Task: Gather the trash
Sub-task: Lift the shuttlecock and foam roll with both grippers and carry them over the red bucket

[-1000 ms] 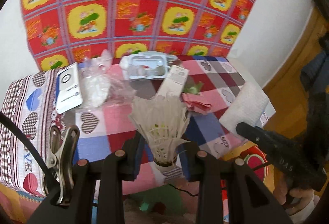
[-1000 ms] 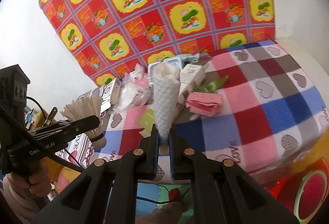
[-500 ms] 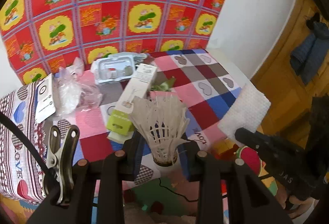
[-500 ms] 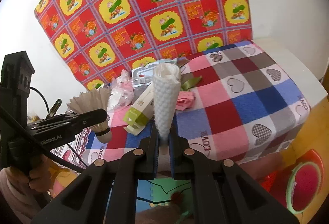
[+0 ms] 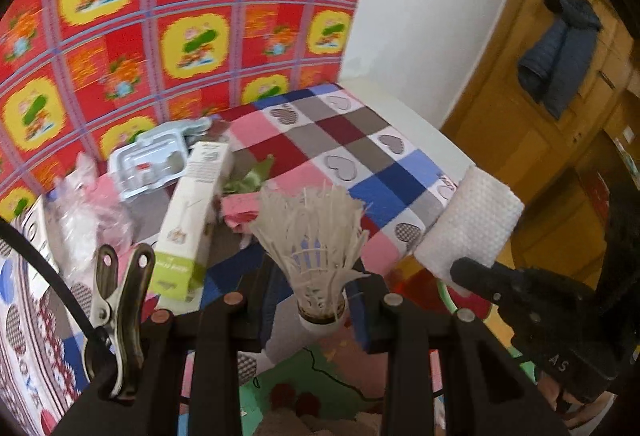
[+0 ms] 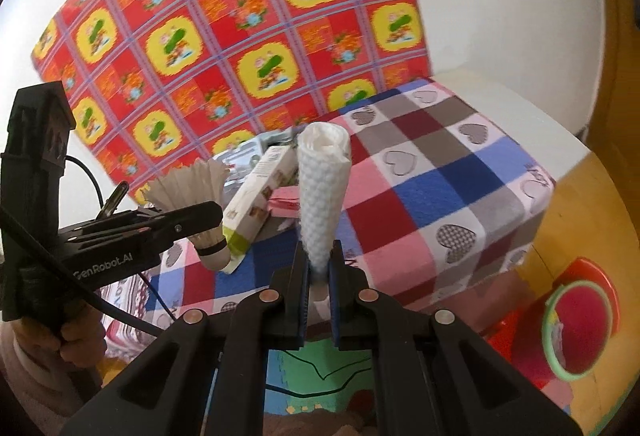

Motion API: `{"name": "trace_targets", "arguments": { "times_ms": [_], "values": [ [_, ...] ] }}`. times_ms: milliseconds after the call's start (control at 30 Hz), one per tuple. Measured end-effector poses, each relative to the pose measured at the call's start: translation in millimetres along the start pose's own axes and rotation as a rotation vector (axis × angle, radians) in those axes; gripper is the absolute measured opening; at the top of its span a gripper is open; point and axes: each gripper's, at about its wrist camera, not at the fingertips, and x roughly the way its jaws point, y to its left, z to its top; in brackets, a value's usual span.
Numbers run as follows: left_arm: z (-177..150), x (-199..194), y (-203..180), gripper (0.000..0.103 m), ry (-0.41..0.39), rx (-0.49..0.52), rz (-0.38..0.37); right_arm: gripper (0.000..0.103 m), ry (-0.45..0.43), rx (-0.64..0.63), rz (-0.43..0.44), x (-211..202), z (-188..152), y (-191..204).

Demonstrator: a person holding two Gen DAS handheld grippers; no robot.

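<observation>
Left gripper (image 5: pixel 318 310) clenched on one shuttlecock (image 5: pixel 314 236), feathers up, held off table edge. Its body reads "GenRobot.AI" in right view. Right gripper (image 6: pixel 319 272) clenched on one white bubble-wrap roll (image 6: pixel 322 192), upright. Beyond, on checked heart tablecloth (image 6: pixel 432 172) printed "LOVE": one long white-green box (image 5: pixel 192 220), small print unreadable; one pink packet (image 5: pixel 240 208); one clear blister tray (image 5: pixel 154 162); crumpled plastic bag (image 5: pixel 86 216). One red bin (image 6: pixel 580 332) on floor, right.

The shuttlecock (image 5: pixel 316 256) is white-feathered with a black band at the cork. The foam roll (image 6: pixel 322 196) is white and dimpled. The cloth (image 6: pixel 440 196) is checked in pink, blue, grey and maroon with hearts. The box (image 5: pixel 188 220) is white with a lime-green end. The basin (image 6: pixel 578 328) is red, green-rimmed.
</observation>
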Motion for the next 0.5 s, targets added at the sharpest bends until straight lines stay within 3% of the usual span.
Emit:
{"name": "trace_targets", "arguments": {
  "times_ms": [500],
  "values": [
    [18.8, 23.3, -33.6, 0.032, 0.009, 0.176, -0.124, 0.01, -0.085, 0.15, -0.146, -25.8, -16.3, -23.5]
  ]
}}
